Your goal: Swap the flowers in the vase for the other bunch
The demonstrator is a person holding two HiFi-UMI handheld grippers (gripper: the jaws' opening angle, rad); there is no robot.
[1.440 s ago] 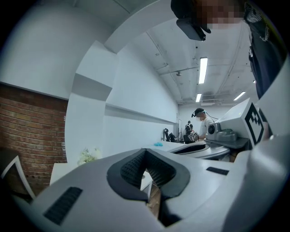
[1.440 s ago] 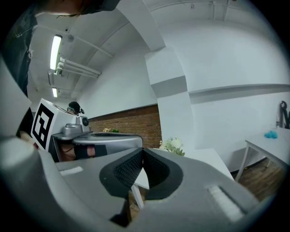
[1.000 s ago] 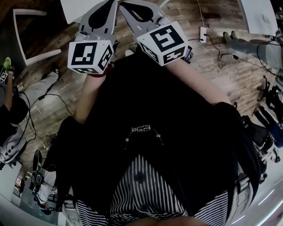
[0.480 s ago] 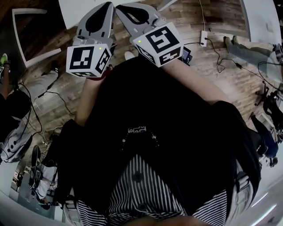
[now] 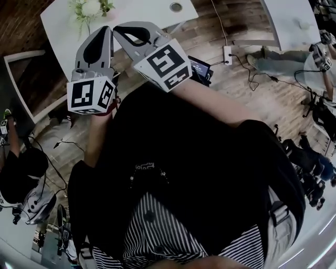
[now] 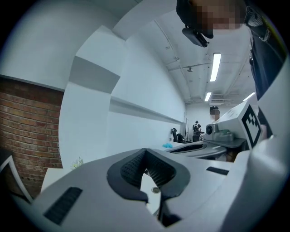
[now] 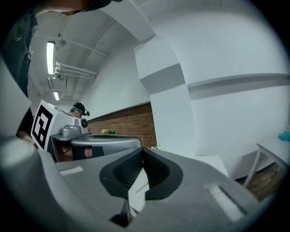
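Observation:
A bunch of green and white flowers [image 5: 89, 8] stands at the far left of a white table [image 5: 142, 10] at the top of the head view; I cannot make out a vase. The same flowers [image 6: 78, 162] show small in the left gripper view. My left gripper [image 5: 106, 30] and right gripper [image 5: 118, 28] are held side by side before my chest, tips near the table's front edge, short of the flowers. Both are shut with nothing between the pads. In the left gripper view the left gripper [image 6: 146, 151] has its jaws together, as does the right gripper [image 7: 142, 149] in its own view.
A round hole [image 5: 176, 7] sits in the table top. A white chair frame [image 5: 21, 79] stands to the left. A power strip [image 5: 227, 52] and cables lie on the wooden floor. Another white table [image 5: 291, 21] is at the top right. People stand at both sides.
The whole head view has shifted: the white table with the flowers has come into sight at the top. Both grippers travelled with me, still side by side and shut.

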